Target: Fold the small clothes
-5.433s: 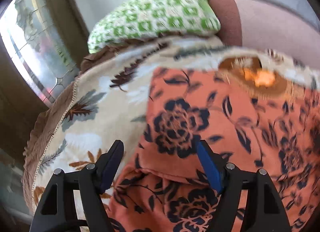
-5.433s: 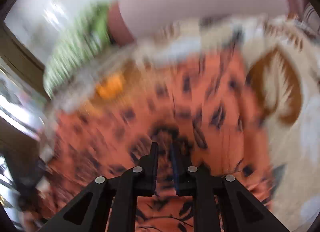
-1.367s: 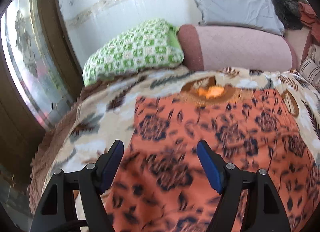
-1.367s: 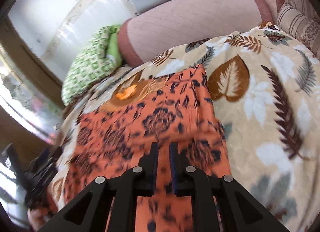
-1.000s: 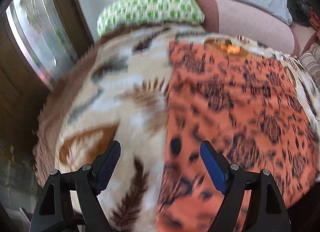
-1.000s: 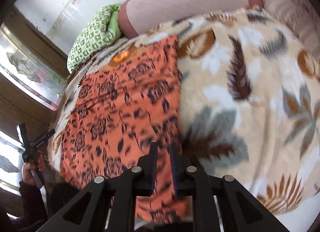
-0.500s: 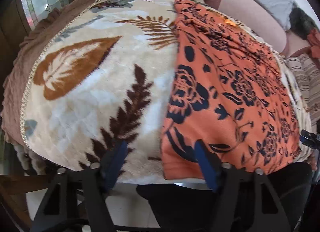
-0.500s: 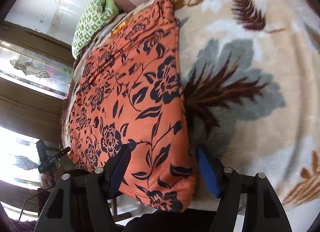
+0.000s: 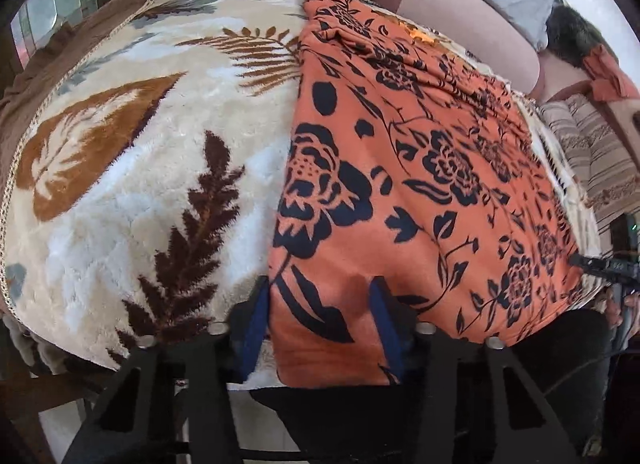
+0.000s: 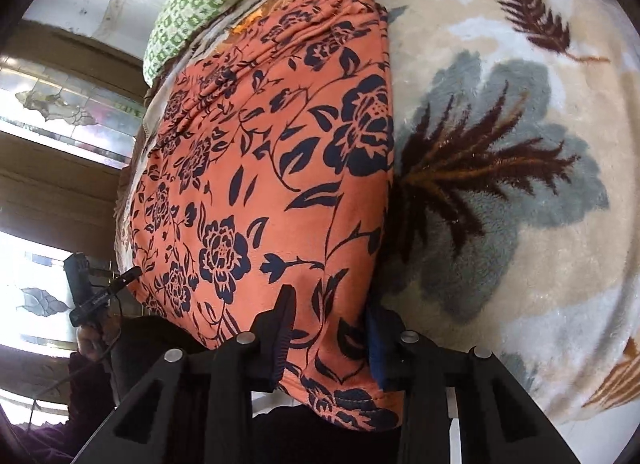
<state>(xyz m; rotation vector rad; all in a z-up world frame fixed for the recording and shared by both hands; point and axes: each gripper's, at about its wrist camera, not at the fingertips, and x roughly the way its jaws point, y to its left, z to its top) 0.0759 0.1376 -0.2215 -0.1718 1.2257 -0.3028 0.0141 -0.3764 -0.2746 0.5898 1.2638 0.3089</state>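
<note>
Orange floral garment (image 9: pixel 400 183) soft, light, limp; left tongs (image 9: pixel 320 320), right tongs (image 10: pixel 328 336) closing over its near-hem corners, best hold.

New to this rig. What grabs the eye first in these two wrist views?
The orange floral garment dominates, spread flat on a cream leaf-print blanket. The left gripper and right gripper each straddle a near corner of its hem, jaws closing around the cloth. A green checked pillow lies at the far end.
</note>
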